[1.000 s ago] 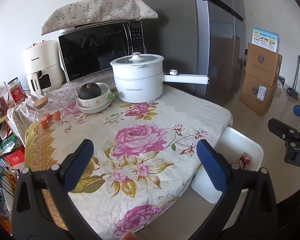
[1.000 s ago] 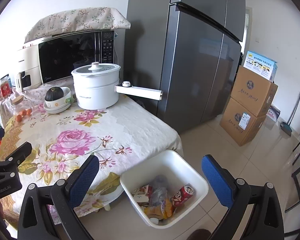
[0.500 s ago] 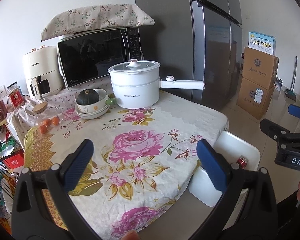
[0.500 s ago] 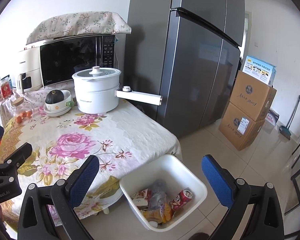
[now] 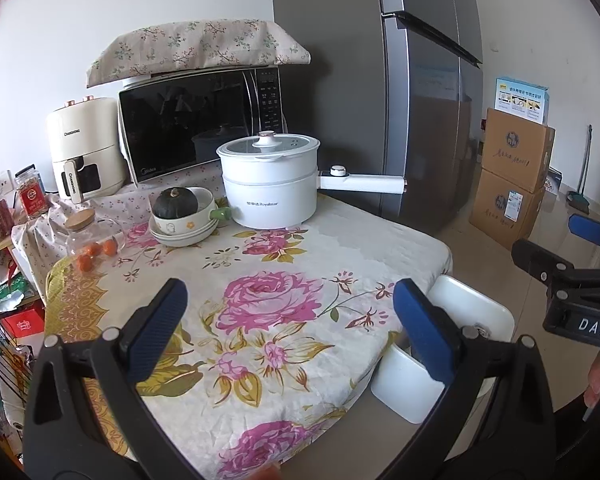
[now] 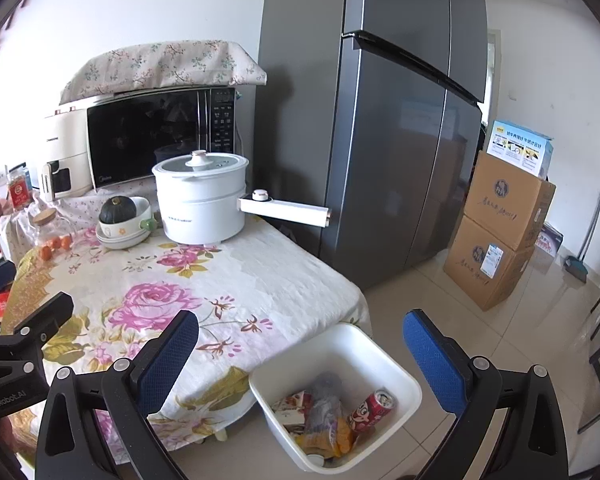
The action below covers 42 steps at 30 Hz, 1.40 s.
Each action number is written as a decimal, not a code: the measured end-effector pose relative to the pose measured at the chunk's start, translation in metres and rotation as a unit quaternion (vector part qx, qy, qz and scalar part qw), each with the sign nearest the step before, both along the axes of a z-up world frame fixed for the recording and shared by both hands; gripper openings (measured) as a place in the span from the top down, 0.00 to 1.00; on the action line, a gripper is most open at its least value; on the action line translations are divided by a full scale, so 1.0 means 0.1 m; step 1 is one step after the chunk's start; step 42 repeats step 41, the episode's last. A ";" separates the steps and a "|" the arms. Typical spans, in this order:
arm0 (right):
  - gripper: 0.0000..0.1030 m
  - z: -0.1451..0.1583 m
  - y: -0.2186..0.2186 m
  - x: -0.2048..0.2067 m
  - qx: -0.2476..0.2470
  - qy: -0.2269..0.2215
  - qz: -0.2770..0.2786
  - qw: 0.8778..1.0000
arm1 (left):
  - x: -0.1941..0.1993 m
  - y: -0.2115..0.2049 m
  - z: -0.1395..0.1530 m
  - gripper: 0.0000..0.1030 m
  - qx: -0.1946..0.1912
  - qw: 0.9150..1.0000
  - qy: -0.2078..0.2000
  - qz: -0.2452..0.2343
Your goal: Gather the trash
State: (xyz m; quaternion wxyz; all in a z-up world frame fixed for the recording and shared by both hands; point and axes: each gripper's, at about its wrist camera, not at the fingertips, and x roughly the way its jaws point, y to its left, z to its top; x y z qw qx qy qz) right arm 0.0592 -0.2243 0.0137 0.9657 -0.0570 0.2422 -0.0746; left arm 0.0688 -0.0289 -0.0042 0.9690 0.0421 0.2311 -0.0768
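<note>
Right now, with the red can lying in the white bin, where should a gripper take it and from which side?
Grip the red can across its round body, coming from straight above. It lies tilted on the other trash, top end toward the bin wall, so the sides are walled off and only its upper face is open.

a home kitchen. a tall grey fridge [image 6: 400,140] stands at the far side, and left of it a microwave [image 6: 160,136] under a floral cloth, with an air fryer [image 5: 82,148] beside it. the counter [image 5: 300,264] wears a rose-print cloth and carries a white electric pot [image 6: 202,196], stacked bowls with a squash [image 5: 176,204] and a jar [image 5: 90,236]. cardboard boxes [image 6: 500,232] sit on the tiled floor at the right, and a white bin [image 6: 336,396] of rubbish sits near the counter.
</note>
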 end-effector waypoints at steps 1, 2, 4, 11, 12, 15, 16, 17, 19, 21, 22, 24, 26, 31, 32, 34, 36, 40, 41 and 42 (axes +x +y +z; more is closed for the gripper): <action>0.00 0.01 0.01 -0.01 0.000 -0.003 0.001 1.000 | 0.00 0.00 0.00 0.01 -0.001 1.000 0.000 0.001; 0.00 0.01 0.02 -0.01 0.000 -0.006 0.002 1.000 | 0.00 0.01 0.00 0.01 -0.002 1.000 0.000 0.002; 0.00 0.03 0.03 -0.02 0.002 -0.011 0.006 1.000 | 0.00 0.02 0.01 0.01 -0.004 1.000 -0.001 0.005; 0.00 0.06 0.05 -0.05 0.007 -0.022 0.014 1.000 | 0.00 0.04 0.01 0.01 -0.006 1.000 -0.003 0.012; 0.00 0.06 0.06 -0.04 0.007 -0.022 0.015 1.000 | 0.00 0.04 0.01 0.01 -0.006 1.000 -0.003 0.013; 0.00 0.07 0.06 -0.05 0.009 -0.025 0.016 1.000 | 0.00 0.04 0.01 0.01 -0.006 1.000 -0.003 0.013; 0.00 0.07 0.05 -0.06 0.009 -0.026 0.017 0.999 | 0.00 0.05 0.01 0.01 -0.006 1.000 -0.004 0.013; 0.00 0.07 0.06 -0.06 0.009 -0.026 0.018 0.999 | 0.00 0.04 0.01 0.01 -0.006 1.000 -0.004 0.014; 0.00 0.07 0.06 -0.06 0.009 -0.027 0.019 0.999 | 0.00 0.05 0.01 0.01 -0.007 1.000 -0.005 0.015; 0.00 0.07 0.07 -0.06 0.009 -0.027 0.019 0.999 | 0.00 0.06 0.01 0.01 -0.008 1.000 -0.005 0.015; 0.00 0.07 0.07 -0.06 0.008 -0.027 0.019 0.999 | 0.00 0.06 0.01 0.01 -0.008 1.000 -0.005 0.016; 0.00 0.07 0.07 -0.05 0.008 -0.026 0.020 0.999 | 0.00 0.06 0.01 0.01 -0.008 1.000 -0.005 0.017; 0.00 0.07 0.07 -0.06 0.008 -0.026 0.020 0.999 | -0.01 0.06 0.01 0.01 -0.008 1.000 -0.005 0.017; 0.00 0.07 0.07 -0.06 0.008 -0.028 0.019 0.999 | -0.01 0.06 0.02 0.01 -0.008 1.000 -0.007 0.017; 0.00 0.07 0.07 -0.05 0.008 -0.028 0.018 0.999 | -0.01 0.06 0.02 0.01 -0.009 1.000 -0.007 0.017; 0.00 0.07 0.06 -0.05 0.009 -0.027 0.017 0.999 | -0.01 0.06 0.01 0.01 -0.010 1.000 -0.006 0.015; 0.00 0.06 0.06 -0.04 0.009 -0.027 0.017 0.999 | -0.01 0.06 0.01 0.01 -0.010 1.000 -0.006 0.013; 0.00 0.05 0.06 -0.04 0.006 -0.024 0.019 0.999 | -0.02 0.07 0.02 0.01 -0.008 1.000 -0.008 0.012; 0.00 0.04 0.07 -0.04 0.005 -0.022 0.021 1.000 | -0.02 0.08 0.02 0.01 -0.007 1.000 -0.006 0.011; 0.00 0.04 0.07 -0.04 0.005 -0.022 0.021 1.000 | -0.02 0.08 0.02 0.01 -0.007 1.000 -0.006 0.011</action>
